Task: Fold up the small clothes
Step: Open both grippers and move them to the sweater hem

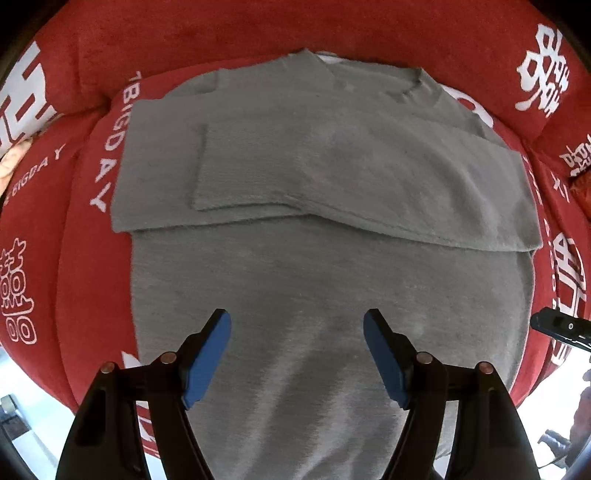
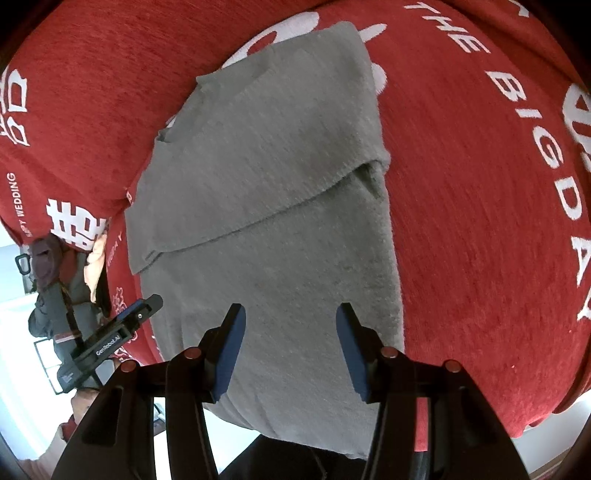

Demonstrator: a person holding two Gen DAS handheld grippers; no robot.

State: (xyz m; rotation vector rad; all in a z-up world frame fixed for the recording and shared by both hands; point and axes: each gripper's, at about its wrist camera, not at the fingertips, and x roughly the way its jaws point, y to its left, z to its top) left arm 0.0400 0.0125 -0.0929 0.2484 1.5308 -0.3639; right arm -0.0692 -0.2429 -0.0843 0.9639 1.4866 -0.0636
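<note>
Red cushions with white lettering carry a gray sweater, sleeves folded across its chest, its hem hanging off the front edge and cut off from view. Above its lower half, the left hand-held gripper stands wide and empty. The right hand-held gripper stands partly spread, gripping nothing.

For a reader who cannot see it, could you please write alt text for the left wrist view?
A grey sweater lies flat on a red printed cover, sleeves folded across its chest. The open left gripper hovers above its lower half, holding nothing.
</note>
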